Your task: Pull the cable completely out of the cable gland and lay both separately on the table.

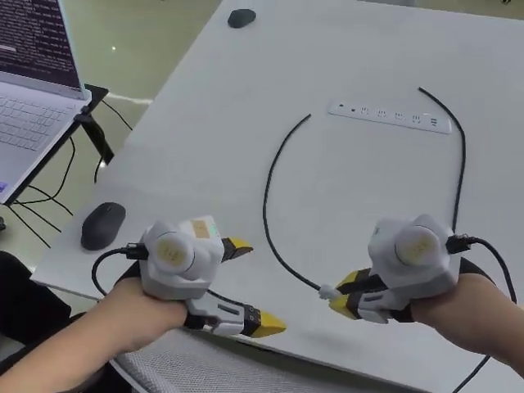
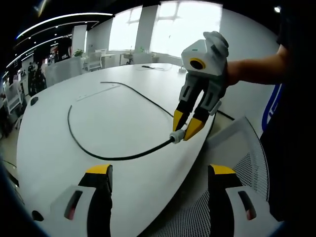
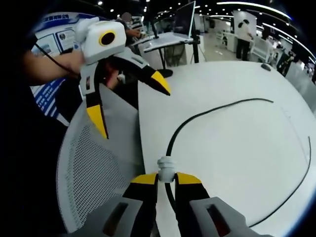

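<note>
Cable gland [image 3: 166, 168], on its cable [image 3: 207, 112], sits pinched in right hand-held gripper [image 3: 168, 178].

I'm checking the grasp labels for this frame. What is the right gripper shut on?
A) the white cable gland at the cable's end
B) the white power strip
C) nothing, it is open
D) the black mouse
A: in the right gripper view the right gripper has its jaws closed on the white cable gland, with the black cable running out of it.
</note>
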